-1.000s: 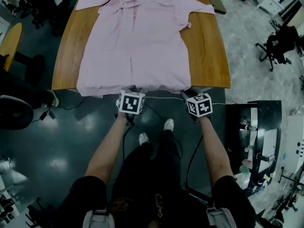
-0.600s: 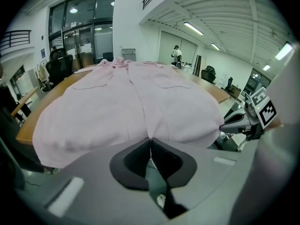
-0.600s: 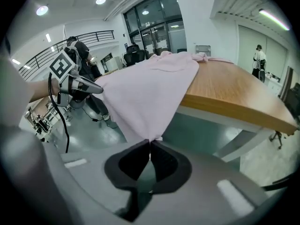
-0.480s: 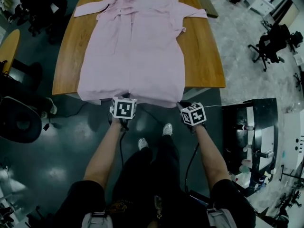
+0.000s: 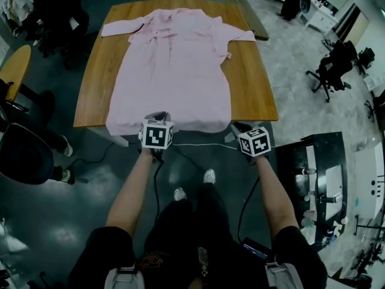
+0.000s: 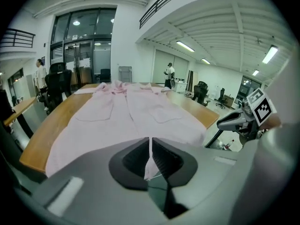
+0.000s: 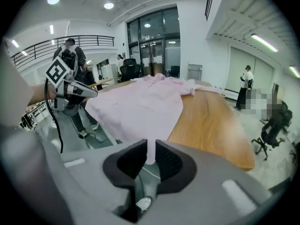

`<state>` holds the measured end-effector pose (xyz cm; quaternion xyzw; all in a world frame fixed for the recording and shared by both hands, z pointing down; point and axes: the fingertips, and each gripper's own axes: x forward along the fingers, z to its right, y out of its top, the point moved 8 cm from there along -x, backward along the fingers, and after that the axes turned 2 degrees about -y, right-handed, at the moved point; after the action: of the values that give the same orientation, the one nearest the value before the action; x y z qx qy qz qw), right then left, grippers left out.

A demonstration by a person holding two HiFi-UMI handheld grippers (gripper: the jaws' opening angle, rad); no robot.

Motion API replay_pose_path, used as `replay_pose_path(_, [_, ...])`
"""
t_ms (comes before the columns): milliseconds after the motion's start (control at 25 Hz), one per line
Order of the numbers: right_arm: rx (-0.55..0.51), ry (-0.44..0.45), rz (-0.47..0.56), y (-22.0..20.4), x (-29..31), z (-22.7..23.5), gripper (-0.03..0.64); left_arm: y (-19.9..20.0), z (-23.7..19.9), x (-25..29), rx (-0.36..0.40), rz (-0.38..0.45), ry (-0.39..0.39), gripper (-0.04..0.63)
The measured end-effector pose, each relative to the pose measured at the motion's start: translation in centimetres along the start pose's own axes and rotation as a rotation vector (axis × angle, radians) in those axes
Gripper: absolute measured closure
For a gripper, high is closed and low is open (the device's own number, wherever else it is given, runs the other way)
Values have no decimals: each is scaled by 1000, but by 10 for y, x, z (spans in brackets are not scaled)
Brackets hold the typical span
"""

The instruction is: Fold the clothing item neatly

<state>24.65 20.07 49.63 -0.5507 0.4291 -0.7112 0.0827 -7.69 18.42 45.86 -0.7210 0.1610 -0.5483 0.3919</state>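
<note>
Tabletop [image 5: 99,77] holds shirt [image 5: 171,71] — hem pinched between fingers [image 6: 166,159] of left gripper [image 6: 150,144], right gripper [image 7: 150,148].

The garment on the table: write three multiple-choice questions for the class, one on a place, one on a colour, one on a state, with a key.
1. In the head view, which part of the garment is at the table's near edge? A collar B hem C sleeve
2. What colour is the garment? A pink B blue C green
3. The left gripper is: A wide open and empty B shut on a sleeve C shut on the hem

Key: 1 B, the collar and sleeves lie at the far end. 2 A, it is pale pink in every view. 3 C, its jaws, just closed then eased a little, pinch hem cloth between them.
</note>
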Motion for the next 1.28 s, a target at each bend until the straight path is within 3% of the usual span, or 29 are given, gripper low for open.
replay_pose_path(400, [-122, 25, 290, 143, -2, 13, 588, 109, -6, 6, 88, 159, -28, 588])
replay_pose_path(640, [-154, 83, 419, 223, 29, 46, 614, 185, -29, 34, 159, 185, 39, 588])
replay_pose_path(880, [-193, 161, 456, 285, 67, 71, 614, 243, -51, 57, 187, 189, 101, 588])
replay_pose_path(1280, [-281, 156, 518, 408, 107, 82, 614, 332, -115, 97, 284, 218, 144, 588])
